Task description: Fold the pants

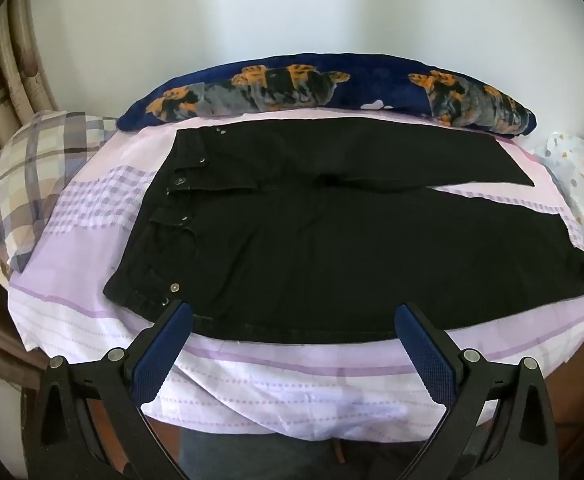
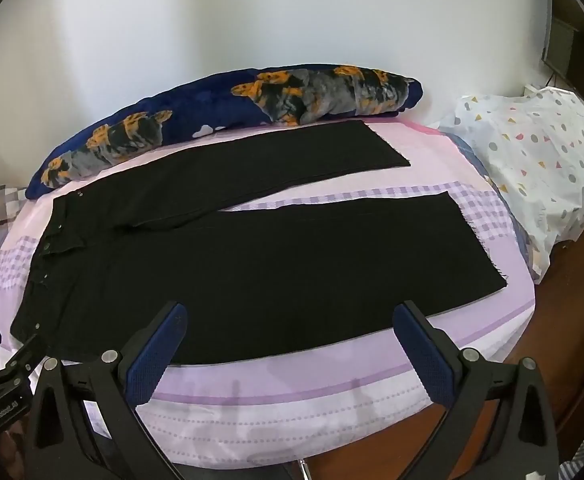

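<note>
Black pants [image 1: 332, 240] – navy blanket [image 1: 332, 84] beyond

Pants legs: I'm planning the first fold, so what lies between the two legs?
Only bare lilac bedsheet shows in the wedge between the far leg and near leg of the black pants, clearest in the right wrist view.

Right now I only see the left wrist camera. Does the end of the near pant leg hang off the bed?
Observer: No. The near hem lies flat on the bed, with sheet showing past it.
Kid: Are the right tongs holding anything?
Observer: No. The right tongs are open and empty, over the near edge of the pants.
Kid: What's that spotty thing?
Observer: A bulging white bag at the bed's end, apart from the pants.
</note>
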Demonstrator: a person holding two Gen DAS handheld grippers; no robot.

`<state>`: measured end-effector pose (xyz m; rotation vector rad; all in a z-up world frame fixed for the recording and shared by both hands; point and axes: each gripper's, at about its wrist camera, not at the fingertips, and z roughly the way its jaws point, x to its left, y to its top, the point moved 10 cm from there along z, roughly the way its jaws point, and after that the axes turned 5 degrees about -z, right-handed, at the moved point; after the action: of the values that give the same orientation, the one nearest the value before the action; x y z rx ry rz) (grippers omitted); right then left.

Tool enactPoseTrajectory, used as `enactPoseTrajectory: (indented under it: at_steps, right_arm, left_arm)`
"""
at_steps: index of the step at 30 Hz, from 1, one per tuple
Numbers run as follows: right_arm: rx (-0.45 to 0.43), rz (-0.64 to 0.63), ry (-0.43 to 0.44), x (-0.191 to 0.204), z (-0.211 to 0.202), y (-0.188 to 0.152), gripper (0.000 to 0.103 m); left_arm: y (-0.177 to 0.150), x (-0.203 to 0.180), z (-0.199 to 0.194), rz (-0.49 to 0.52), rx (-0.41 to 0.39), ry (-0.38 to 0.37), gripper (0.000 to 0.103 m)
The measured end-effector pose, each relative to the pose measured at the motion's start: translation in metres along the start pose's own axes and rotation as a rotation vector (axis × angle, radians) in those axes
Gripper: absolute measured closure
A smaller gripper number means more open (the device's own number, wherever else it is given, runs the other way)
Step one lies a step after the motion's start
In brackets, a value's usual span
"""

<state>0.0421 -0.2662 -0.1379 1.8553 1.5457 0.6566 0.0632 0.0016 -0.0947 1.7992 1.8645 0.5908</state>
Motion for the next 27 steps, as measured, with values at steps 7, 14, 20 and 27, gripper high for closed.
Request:
enactPoseTrajectory:
  at_steps: [7, 14, 20, 27]
  right_arm:
    - [0.004, 0.003, 0.010, 0.0050, 0.0038, -0.0013, 0.001]
    - [0.008, 0.004, 0.013, 0.0032, 0.0059, -0.0040, 0.001]
    - [0.012, 0.003, 0.017, 0.0041, 0.0074, -0.0046, 0.001]
    - [0.013, 0.004, 0.018, 0.0049, 0.0085, -0.0046, 0.001]
  left_arm:
    - [0.0012, 0.0002, 0.0014, 0.002, 0.001, -0.003, 0.002]
    - [0.0019, -0.0009, 0.0030, 0.001, 0.006, 0.002, 0.002]
    - [0.0026, -0.0039, 0.0040, 0.007, 0.009, 0.001, 0.002]
    - [0.0009, -0.0041, 0.0051, 0.006, 0.010, 0.000, 0.002]
